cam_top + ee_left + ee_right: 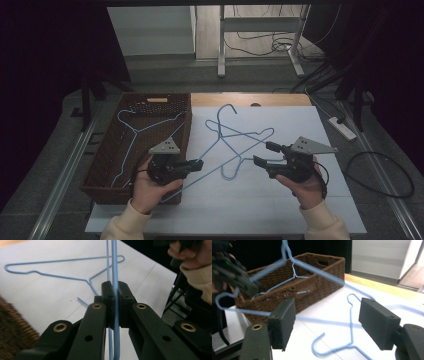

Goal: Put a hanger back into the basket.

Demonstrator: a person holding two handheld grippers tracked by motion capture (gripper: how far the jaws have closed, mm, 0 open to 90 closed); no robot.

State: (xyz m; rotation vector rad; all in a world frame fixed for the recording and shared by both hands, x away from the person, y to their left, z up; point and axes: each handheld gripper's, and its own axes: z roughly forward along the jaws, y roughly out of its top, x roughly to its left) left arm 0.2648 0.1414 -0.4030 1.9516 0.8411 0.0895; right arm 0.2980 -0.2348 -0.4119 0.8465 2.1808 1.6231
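Jaws of the left gripper [197, 163] pinch the lifted blue hanger [115, 270], its wire stretching toward the basket [112, 150] at left, while the right gripper [265, 154] stands spread, nothing between.

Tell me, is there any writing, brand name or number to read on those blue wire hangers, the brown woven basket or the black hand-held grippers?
No readable text anywhere.
Blue wire hangers: bare wire, no tag.
Brown woven basket: a pale patch at its far wall, too small to tell whether it bears writing.
Black left gripper and right gripper: plain black jaws with brass rivets, no markings.
White table sheet: blank.
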